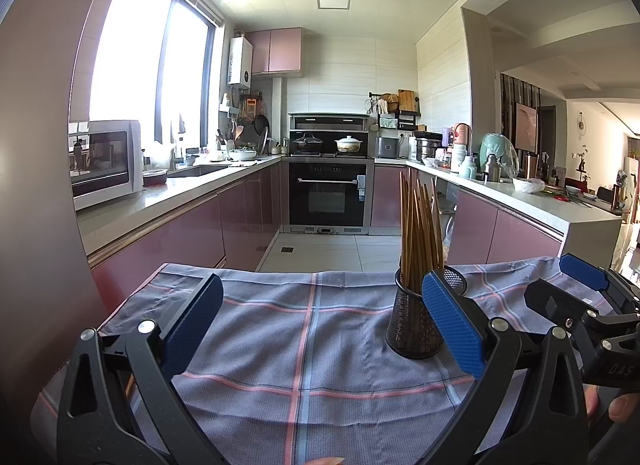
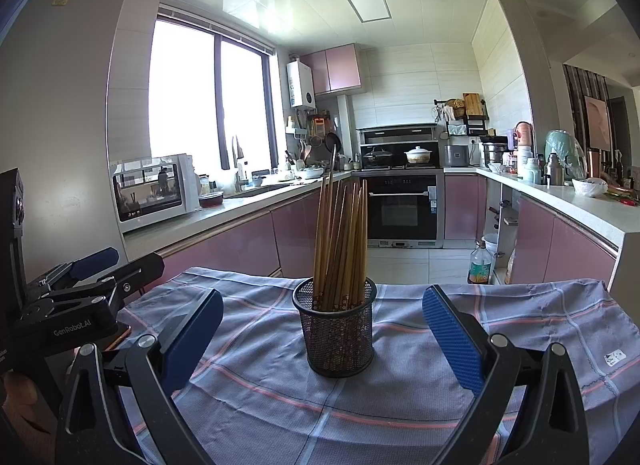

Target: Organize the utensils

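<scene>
Pink-cabinet kitchen behind; checked cloth over the desk in front. Black mesh cup upright mid-cloth, holding a bundle of wooden chopsticks. Long axes near vertical, tips up, fanned slightly. Nothing loose on the cloth, so sorting judged done or nearly so. Left claw spread wide, empty, cup just beside its right finger. Right claw spread wide too, empty, cup between its fingers, untouched.

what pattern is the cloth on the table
Grey-blue cloth with pink and blue check lines, clearest in the right wrist view.
</scene>
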Available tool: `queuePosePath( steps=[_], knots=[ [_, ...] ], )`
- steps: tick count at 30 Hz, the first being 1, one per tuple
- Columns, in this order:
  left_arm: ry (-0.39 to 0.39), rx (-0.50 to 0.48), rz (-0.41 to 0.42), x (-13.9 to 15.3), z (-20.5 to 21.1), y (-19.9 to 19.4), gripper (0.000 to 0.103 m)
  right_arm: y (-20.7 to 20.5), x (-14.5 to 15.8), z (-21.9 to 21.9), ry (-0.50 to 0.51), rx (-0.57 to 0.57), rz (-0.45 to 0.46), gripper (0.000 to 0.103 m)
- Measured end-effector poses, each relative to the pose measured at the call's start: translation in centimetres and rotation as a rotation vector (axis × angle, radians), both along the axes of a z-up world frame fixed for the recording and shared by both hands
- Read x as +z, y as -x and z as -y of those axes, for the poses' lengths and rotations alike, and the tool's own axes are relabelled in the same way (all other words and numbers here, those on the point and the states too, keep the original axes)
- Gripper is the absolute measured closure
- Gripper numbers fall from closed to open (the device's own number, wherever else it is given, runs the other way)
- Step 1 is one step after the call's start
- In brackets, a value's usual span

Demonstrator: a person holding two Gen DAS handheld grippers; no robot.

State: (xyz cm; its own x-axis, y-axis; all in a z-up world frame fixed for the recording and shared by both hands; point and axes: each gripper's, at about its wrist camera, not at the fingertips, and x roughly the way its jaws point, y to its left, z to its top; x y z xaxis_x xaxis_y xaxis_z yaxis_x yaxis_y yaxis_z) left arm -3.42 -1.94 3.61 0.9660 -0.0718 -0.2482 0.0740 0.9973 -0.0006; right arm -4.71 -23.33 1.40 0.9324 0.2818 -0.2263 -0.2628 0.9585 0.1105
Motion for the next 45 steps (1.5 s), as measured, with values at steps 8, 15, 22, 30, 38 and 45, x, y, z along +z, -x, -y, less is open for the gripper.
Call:
queuePosePath(
  steps=[8,15,22,30,38,45],
  knots=[
    [0.001,0.0,-0.002,-0.12,0.04,0.04,0.005,-0.04,-0.01,0.04,-0.001,-0.001,0.0,0.006],
    [-0.002,-0.001,0.001,-0.11,0.04,0.06,0.005,-0.19,-0.03,0.0,0.0,-0.002,0.001,0.006],
    [0.0,0.001,-0.001,-0.06,0.01,0.02,0.005,-0.1,0.03,0.0,-0.001,-0.001,0.001,0.006],
    [0.001,-0.002,-0.003,-0.17,-0.02,-0.02,0.005,-0.14,0.04,0.03,-0.001,0.0,0.001,0.006],
    [-0.002,0.002,-0.003,-0.54,0.03,-0.17,0.005,-0.1,0.03,0.06,0.0,-0.001,0.001,0.006],
    [-0.001,0.002,-0.003,-0.55,0.02,-0.15,0.005,-0.09,0.02,0.07,0.0,-0.002,0.001,0.006]
  ],
)
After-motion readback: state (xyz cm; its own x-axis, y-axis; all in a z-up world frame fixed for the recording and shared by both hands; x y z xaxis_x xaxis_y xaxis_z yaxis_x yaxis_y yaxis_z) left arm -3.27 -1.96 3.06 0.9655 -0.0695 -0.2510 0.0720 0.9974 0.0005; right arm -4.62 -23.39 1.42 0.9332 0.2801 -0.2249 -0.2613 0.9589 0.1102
